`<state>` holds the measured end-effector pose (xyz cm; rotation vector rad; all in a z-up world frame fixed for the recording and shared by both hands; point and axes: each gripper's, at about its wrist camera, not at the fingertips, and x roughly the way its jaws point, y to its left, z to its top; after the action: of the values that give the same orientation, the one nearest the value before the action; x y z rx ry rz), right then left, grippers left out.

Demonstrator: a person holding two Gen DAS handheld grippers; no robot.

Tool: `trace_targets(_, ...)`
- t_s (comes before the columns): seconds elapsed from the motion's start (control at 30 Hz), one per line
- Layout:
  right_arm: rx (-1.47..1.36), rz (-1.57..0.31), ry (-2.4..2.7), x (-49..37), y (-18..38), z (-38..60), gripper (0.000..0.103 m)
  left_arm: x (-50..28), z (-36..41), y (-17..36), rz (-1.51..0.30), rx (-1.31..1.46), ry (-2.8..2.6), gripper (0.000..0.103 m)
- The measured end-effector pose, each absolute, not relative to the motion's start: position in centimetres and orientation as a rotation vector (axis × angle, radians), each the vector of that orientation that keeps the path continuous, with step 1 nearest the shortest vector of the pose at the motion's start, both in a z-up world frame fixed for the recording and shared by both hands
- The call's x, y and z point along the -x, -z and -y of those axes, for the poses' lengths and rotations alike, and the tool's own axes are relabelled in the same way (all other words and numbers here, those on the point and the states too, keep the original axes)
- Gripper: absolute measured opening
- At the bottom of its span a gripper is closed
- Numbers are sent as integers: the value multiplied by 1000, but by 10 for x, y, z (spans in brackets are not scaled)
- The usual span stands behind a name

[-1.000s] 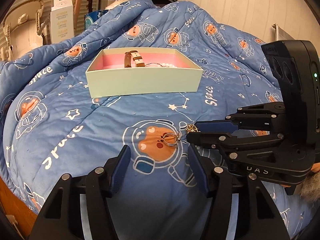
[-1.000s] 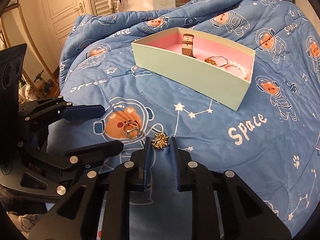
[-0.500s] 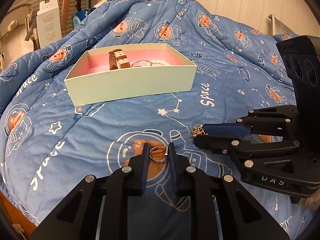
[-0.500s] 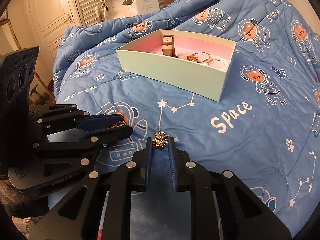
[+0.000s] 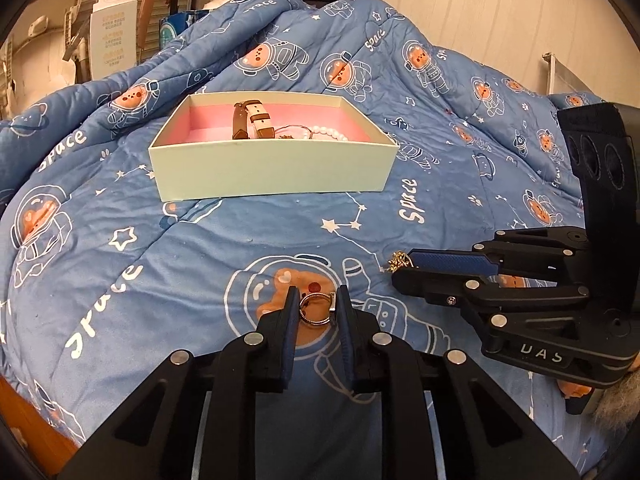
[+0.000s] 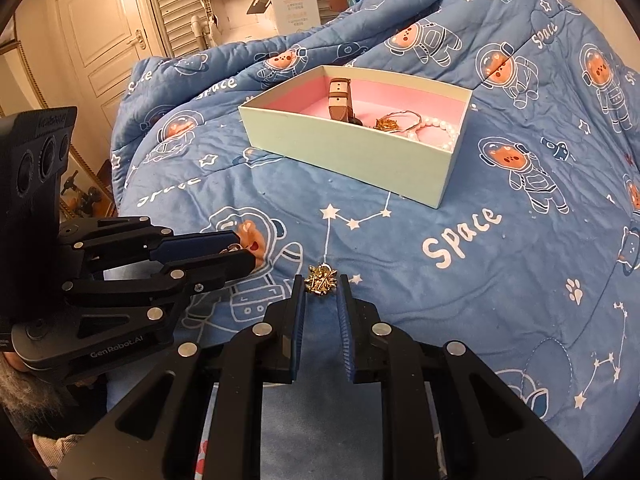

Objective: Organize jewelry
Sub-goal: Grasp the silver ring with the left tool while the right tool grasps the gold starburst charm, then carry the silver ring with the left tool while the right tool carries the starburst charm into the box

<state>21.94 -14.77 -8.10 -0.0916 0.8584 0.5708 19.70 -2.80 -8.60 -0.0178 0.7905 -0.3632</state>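
Observation:
A silver ring [image 5: 316, 309] is clamped between the fingertips of my left gripper [image 5: 316, 304], low over the blue quilt; the same gripper [image 6: 240, 252] shows from the side in the right wrist view. My right gripper [image 6: 321, 284] is shut on a small gold ornament [image 6: 320, 278], whose gold tip [image 5: 396, 260] pokes out of that gripper [image 5: 400, 268] in the left wrist view. Beyond both stands a pale green box [image 5: 272, 172] with a pink lining. It holds a brown watch strap [image 5: 250, 122], a thin bangle, a gold piece [image 6: 386, 123] and a pearl bracelet [image 6: 438, 128].
A blue space-print quilt [image 5: 160, 248] covers the bed under everything. A white carton [image 5: 114, 36] and shelving stand behind the bed, and a cream door [image 6: 104, 36] is at the left in the right wrist view. The quilt rises in folds behind the box.
My left gripper has shut on the ring, which lay loose between its wide jaws a second ago. Both grippers now hold their pieces slightly off the quilt.

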Motion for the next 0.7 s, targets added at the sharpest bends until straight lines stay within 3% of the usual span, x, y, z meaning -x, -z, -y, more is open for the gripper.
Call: trace_targets(0.7,141,-716,-627,-269,7,122,17,-249,-9,21,-728,86,346,18)
